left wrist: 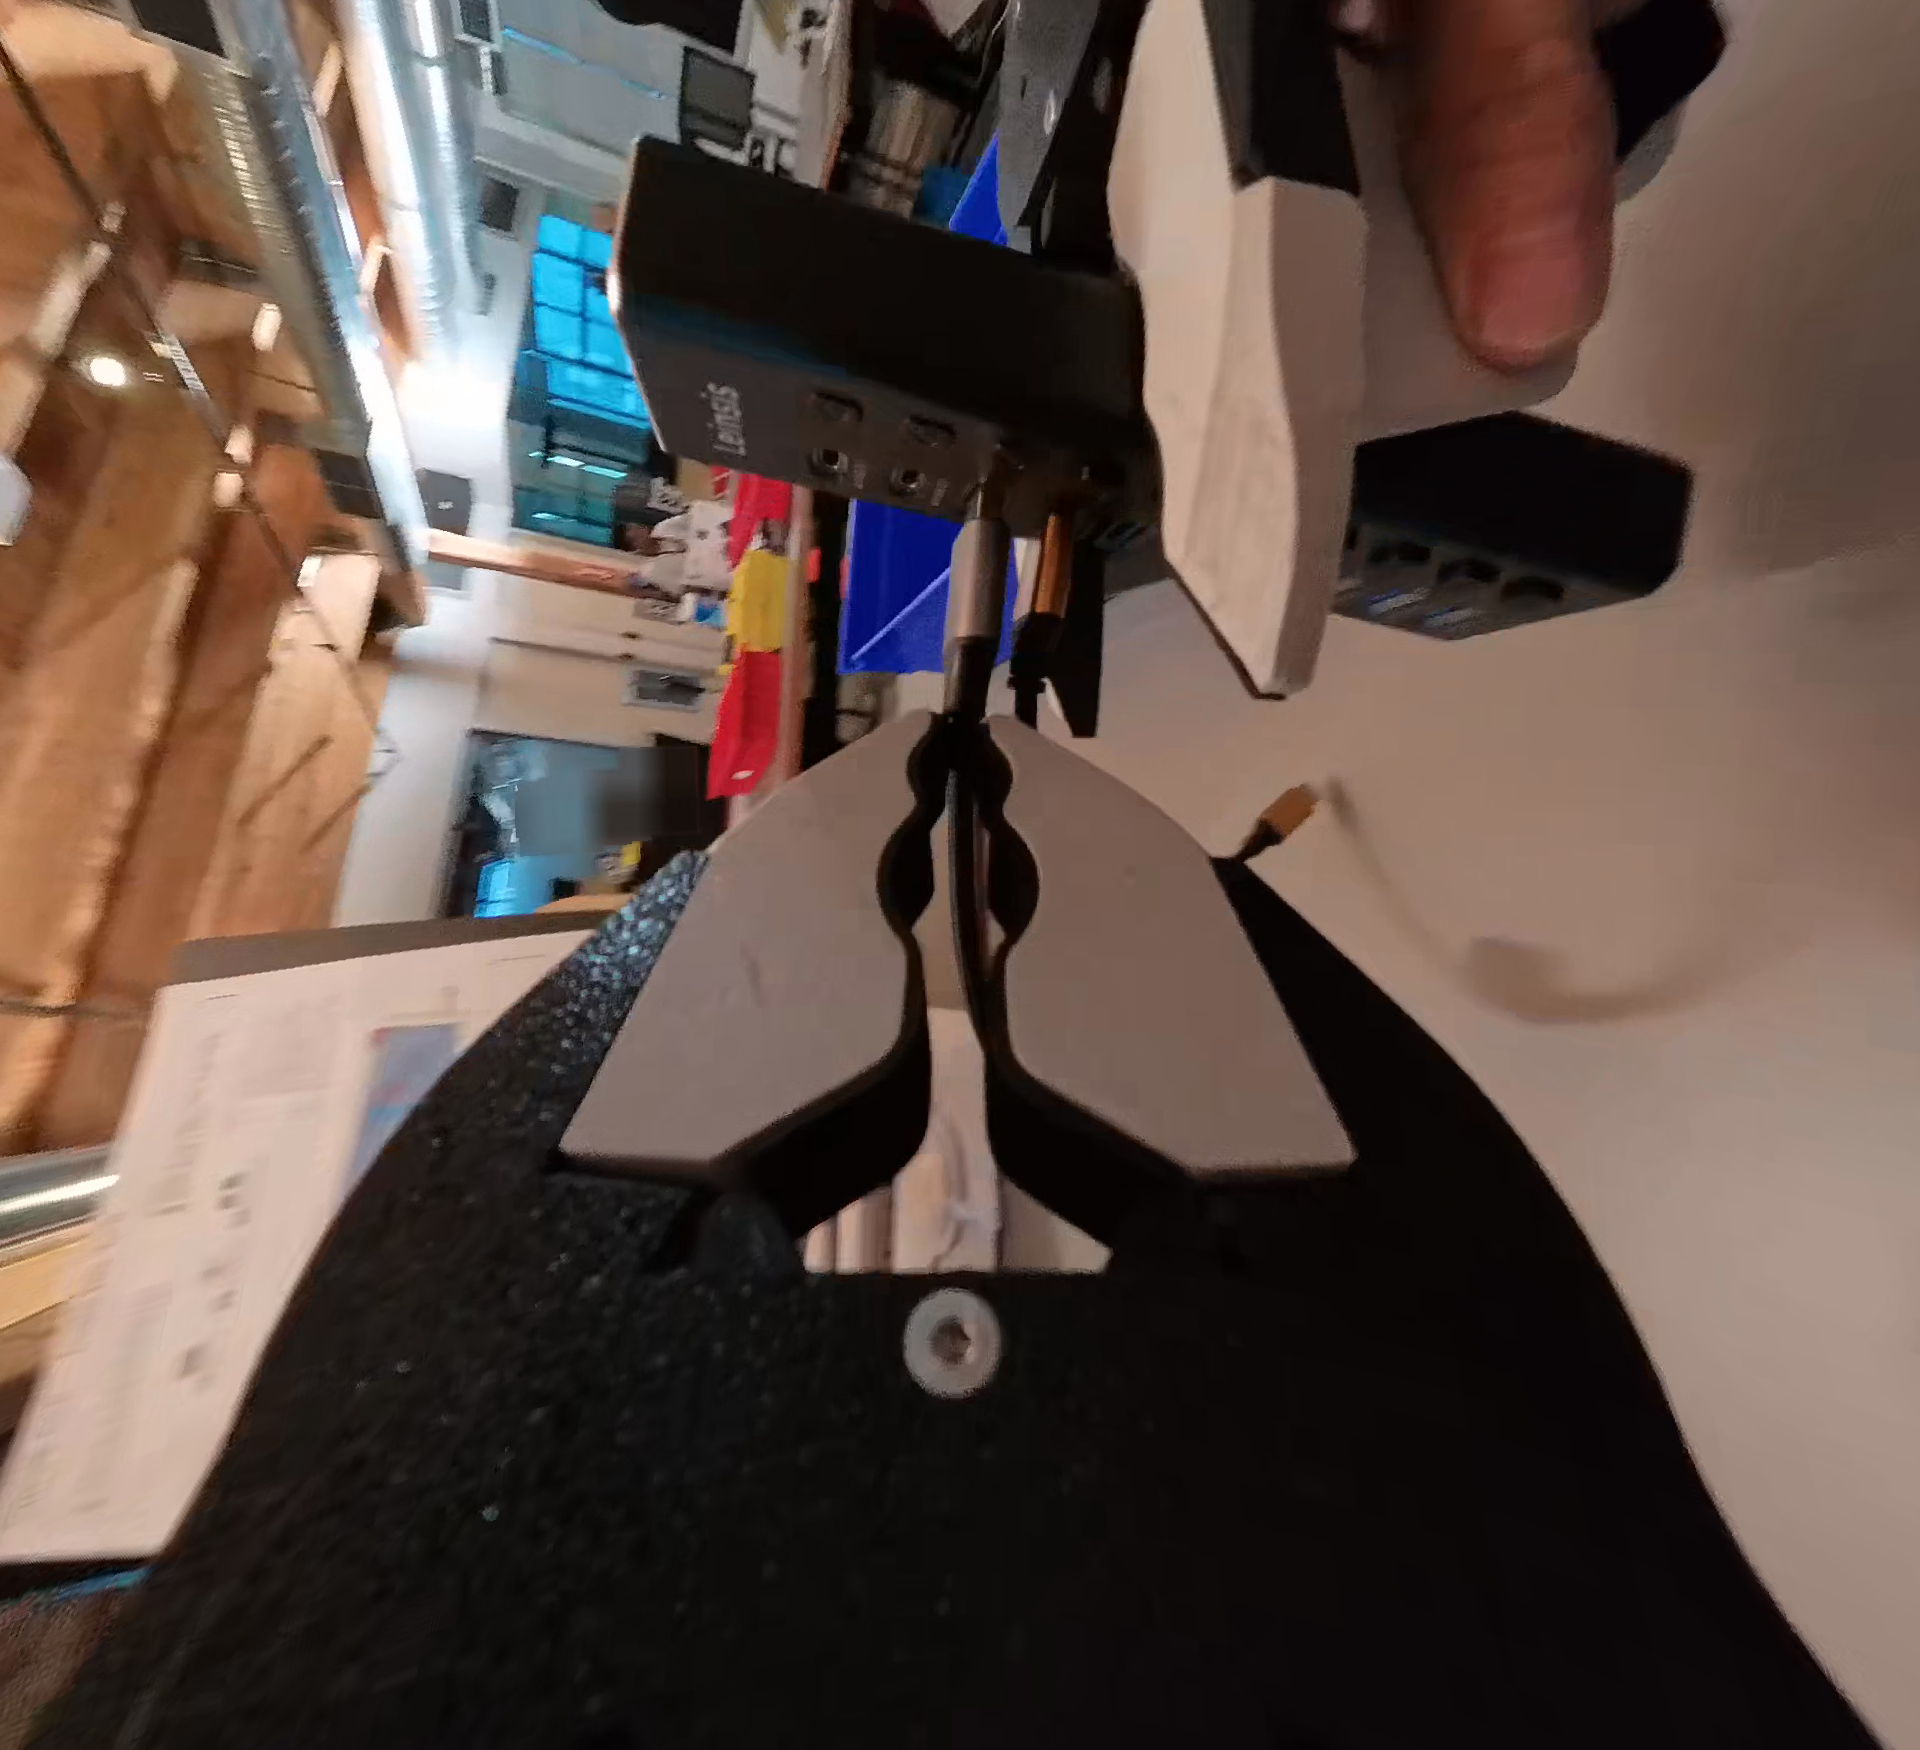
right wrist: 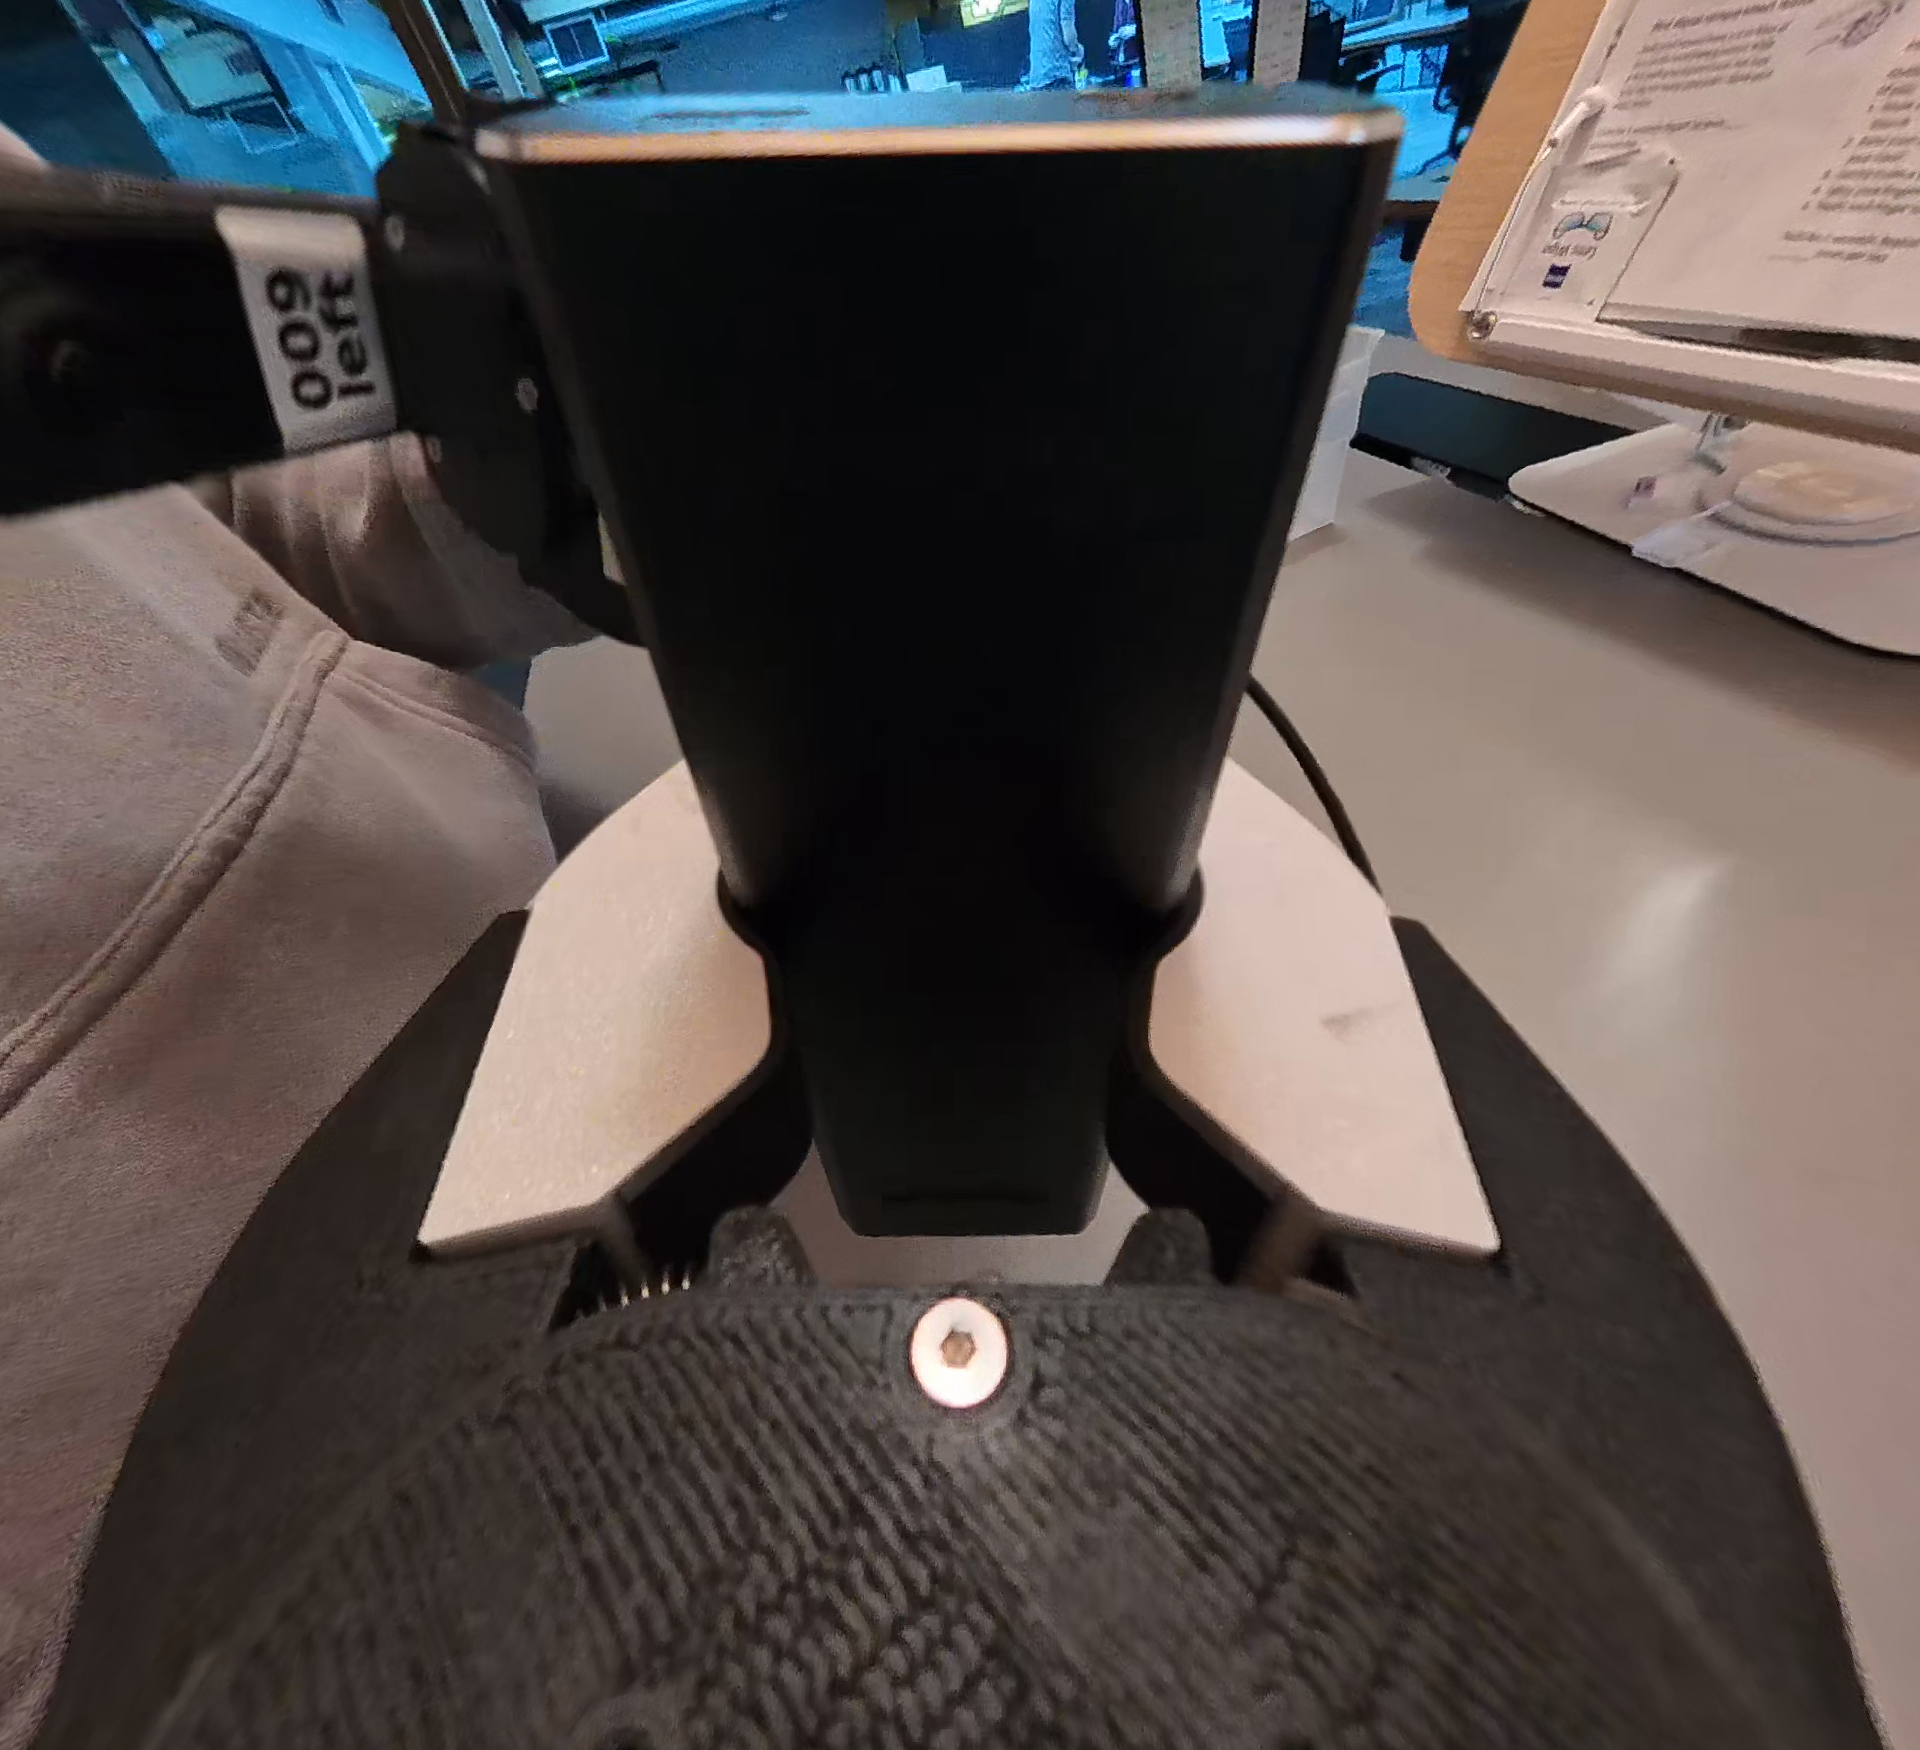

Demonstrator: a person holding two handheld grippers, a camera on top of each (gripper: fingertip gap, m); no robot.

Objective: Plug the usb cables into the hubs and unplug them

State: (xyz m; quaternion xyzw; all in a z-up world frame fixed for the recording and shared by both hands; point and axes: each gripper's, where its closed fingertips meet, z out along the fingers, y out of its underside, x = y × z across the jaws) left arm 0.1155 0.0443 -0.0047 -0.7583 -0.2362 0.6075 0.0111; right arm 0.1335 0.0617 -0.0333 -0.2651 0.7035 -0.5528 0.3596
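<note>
In the left wrist view, my left gripper (left wrist: 964, 739) is shut on a thin black usb cable (left wrist: 961, 869) just behind its silver plug (left wrist: 982, 578). The plug sits in a port of a dark hub (left wrist: 873, 339). A gold plug (left wrist: 1051, 573) sits in the port beside it. The white fingers (left wrist: 1247, 453) of my right gripper clamp that hub. In the right wrist view, my right gripper (right wrist: 956, 869) is shut on the hub (right wrist: 935, 453), which stands upright and fills the middle. My left gripper (right wrist: 457, 370) shows behind the hub's left edge.
A second black hub (left wrist: 1507, 526) with a row of ports and a loose gold connector (left wrist: 1283, 817) lie on the pale table (left wrist: 1558, 1077). A stand with printed pages (right wrist: 1714, 142) is at the right. A person's grey sleeve (right wrist: 208, 817) is at the left.
</note>
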